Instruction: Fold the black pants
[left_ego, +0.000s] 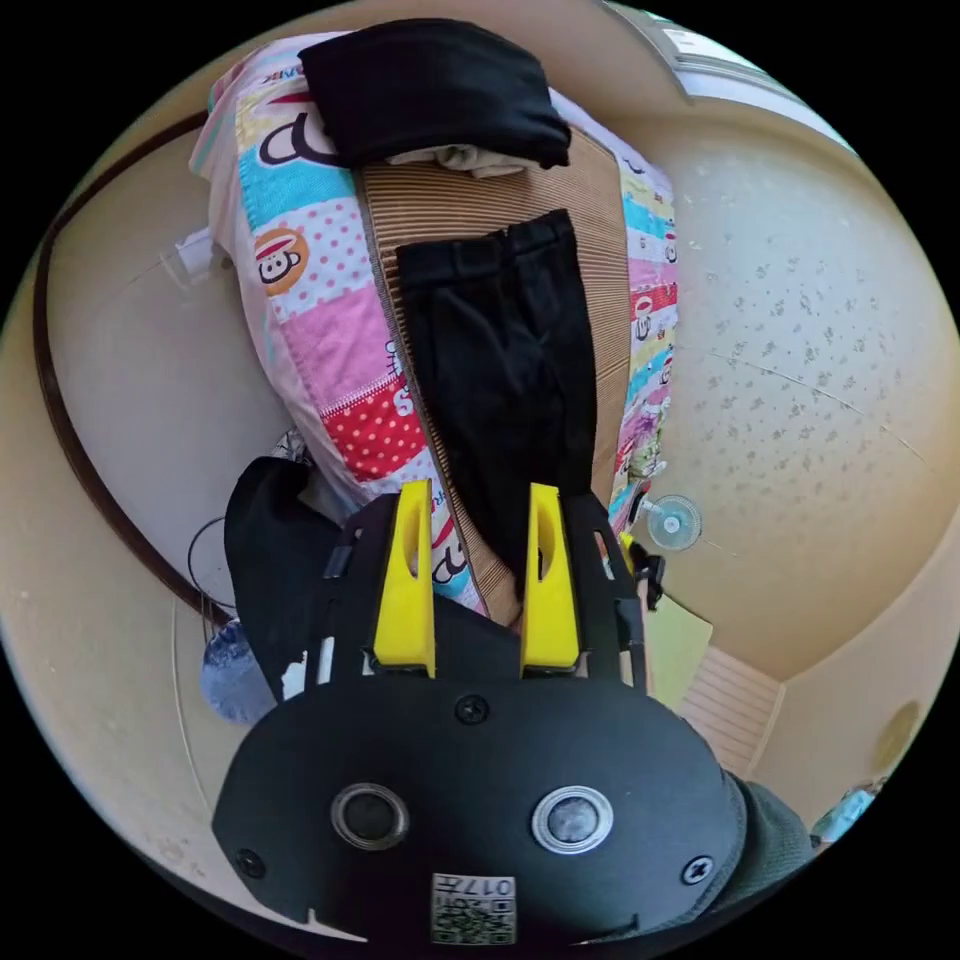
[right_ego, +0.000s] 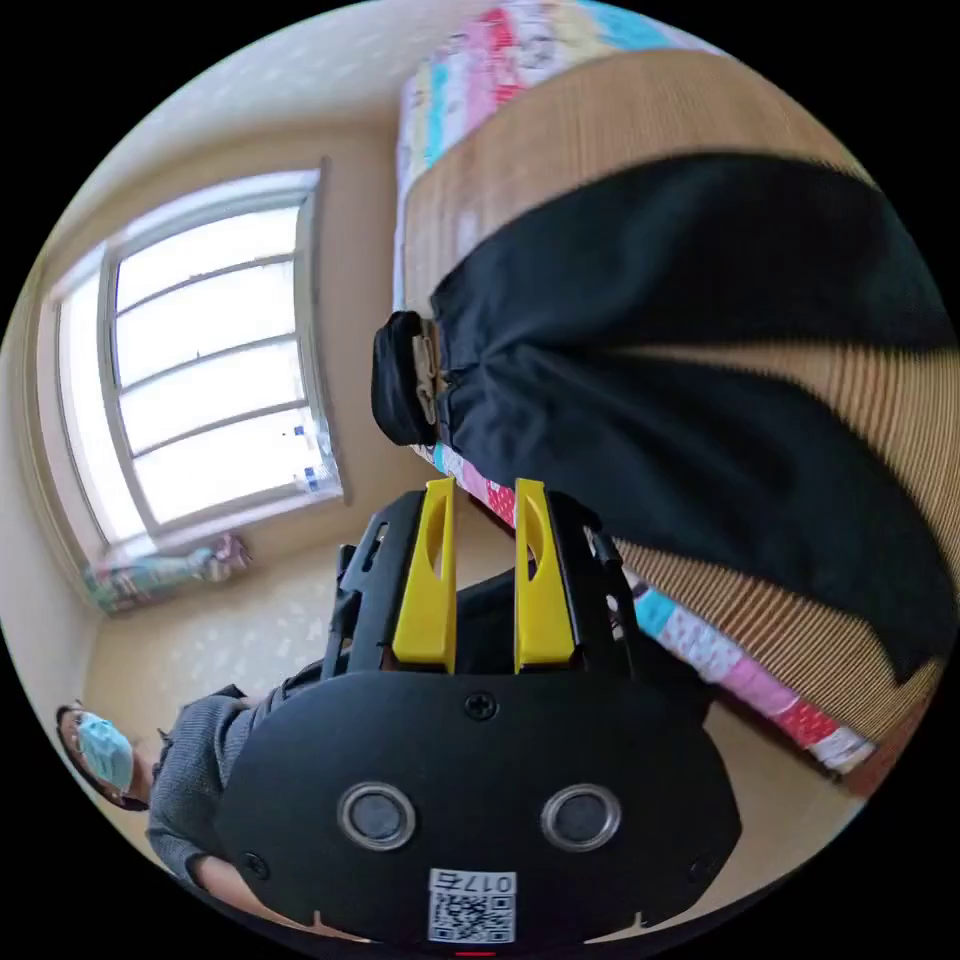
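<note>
**Black pants laid out on the bed, both grippers held clear**

In the left gripper view we look along a bed (left_ego: 300, 330) covered with a bright patchwork sheet printed with cartoon monkey faces. A ribbed tan mat (left_ego: 470, 205) runs down its middle. The black pants (left_ego: 505, 370) lie flat on that mat, folded lengthwise so the legs sit together, waistband at the far end and cuffs running toward us. Beyond the waistband, a folded dark garment (left_ego: 430, 90) rests on something pale at the far end of the bed.

In the right gripper view we see the pants (right_ego: 700, 390) from the side, spread across the same mat (right_ego: 600, 130), with the stack of dark clothing (right_ego: 398, 378) just beside the waistband. A large window (right_ego: 205, 355) brightens the wall behind, and a person in a grey sleeve (right_ego: 195, 775) shows at the lower edge.

Our left gripper (left_ego: 478, 510) hangs over the cuff end of the pants, its yellow jaws set apart with a clear gap and pressing on nothing. Our right gripper (right_ego: 482, 500) sits near the side of the bed, jaws likewise parted and empty, apart from the cloth.

A small fan (left_ego: 672, 522) stands on the floor beside the bed.
</note>
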